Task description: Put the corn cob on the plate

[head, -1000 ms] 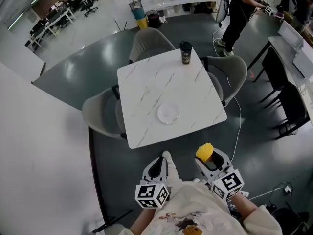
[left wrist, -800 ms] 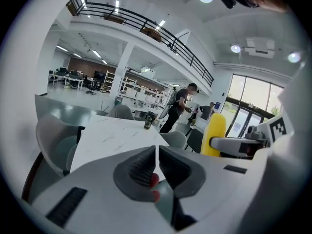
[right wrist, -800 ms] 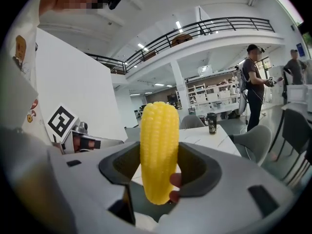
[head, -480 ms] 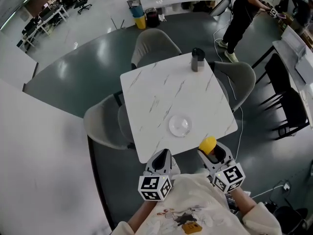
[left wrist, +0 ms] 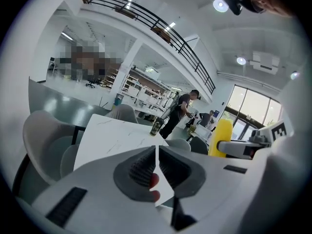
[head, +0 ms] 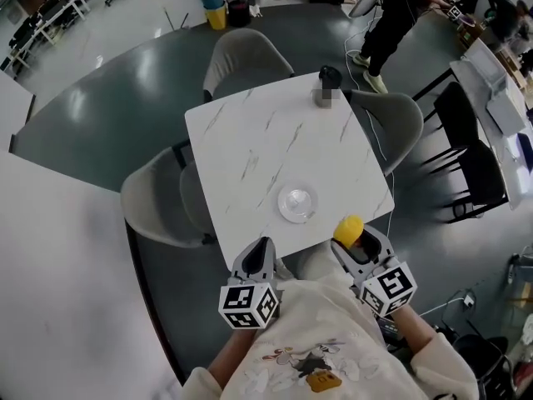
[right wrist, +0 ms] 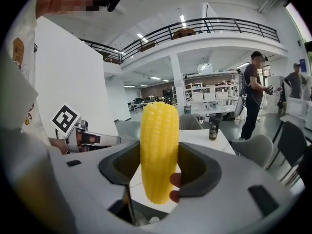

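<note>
A yellow corn cob [right wrist: 159,150] stands upright between the jaws of my right gripper [right wrist: 159,167], which is shut on it. In the head view the corn cob [head: 348,230] sits at the tip of the right gripper [head: 353,242], just off the near edge of the white marble table [head: 266,140]. A clear round plate [head: 297,203] lies on the table near that edge, a little left of the cob. My left gripper [head: 260,255] hangs by the near table edge with its jaws closed on nothing. In the left gripper view the left gripper [left wrist: 156,167] shows its pads pressed together.
A dark cup [head: 327,84] stands at the table's far corner. Grey chairs [head: 160,207] ring the table on the left, the far side and the right. A person [head: 398,11] stands beyond the table at the upper right. Black chairs [head: 476,182] and a desk line the right side.
Both grippers have come closer to the table: its near edge and the plate now lie just ahead of them. The corn cob stays held in the right gripper.
</note>
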Demonstrator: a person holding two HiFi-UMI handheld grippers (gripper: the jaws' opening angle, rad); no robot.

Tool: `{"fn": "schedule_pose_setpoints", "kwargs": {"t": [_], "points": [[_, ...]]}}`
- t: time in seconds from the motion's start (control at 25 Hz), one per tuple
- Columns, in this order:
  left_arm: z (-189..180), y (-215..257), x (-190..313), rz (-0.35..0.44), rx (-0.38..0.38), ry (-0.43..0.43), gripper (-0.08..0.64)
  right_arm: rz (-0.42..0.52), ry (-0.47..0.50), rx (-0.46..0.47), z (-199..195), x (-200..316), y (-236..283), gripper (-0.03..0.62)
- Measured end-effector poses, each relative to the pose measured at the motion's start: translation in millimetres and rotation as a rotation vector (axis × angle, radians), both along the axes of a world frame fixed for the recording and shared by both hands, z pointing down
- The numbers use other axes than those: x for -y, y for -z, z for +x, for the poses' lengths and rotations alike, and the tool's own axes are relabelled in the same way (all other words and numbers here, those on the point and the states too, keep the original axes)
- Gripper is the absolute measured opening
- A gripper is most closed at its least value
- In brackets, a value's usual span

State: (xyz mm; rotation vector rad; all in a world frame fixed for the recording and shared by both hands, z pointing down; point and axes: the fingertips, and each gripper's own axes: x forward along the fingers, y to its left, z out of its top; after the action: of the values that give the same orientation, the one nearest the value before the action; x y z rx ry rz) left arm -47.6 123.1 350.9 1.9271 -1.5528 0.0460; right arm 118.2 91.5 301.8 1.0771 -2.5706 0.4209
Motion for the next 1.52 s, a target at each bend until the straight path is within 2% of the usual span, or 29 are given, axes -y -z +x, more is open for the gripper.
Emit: {"fn": "schedule_pose_setpoints", "kwargs": {"t": [0.32, 0.56, 0.88, 1.16, 1.52], "points": [[3.0, -10.4, 19.3, -0.034, -0.019, -0.040, 0.023, -0.013, -0.023, -0.018, -3.5, 23.3, -2.4, 0.227], [12.1, -21.4, 51.1, -0.045, 0.013, -0.069, 0.023, -0.016, 0.013, -0.020, 0.4, 47.9, -18.7, 0.227], [13.3, -35.3, 78.1, -0.081, 0.067, -0.043, 0.023, -0.070, 0.062, -0.014, -2.4, 80.1, -43.1, 0.227], [17.3, -56.2, 89.3, -0.149, 0.060, -0.034, 0.023, -0.109, 0.120, -0.008, -20.2, 101.0, -61.6, 0.227], [16.7, -93.1, 92.0, -0.188, 0.082, -0.004, 0.023, -0.114, 0.191, -0.071, -37.3, 105.8, -103.6, 0.227]]}}
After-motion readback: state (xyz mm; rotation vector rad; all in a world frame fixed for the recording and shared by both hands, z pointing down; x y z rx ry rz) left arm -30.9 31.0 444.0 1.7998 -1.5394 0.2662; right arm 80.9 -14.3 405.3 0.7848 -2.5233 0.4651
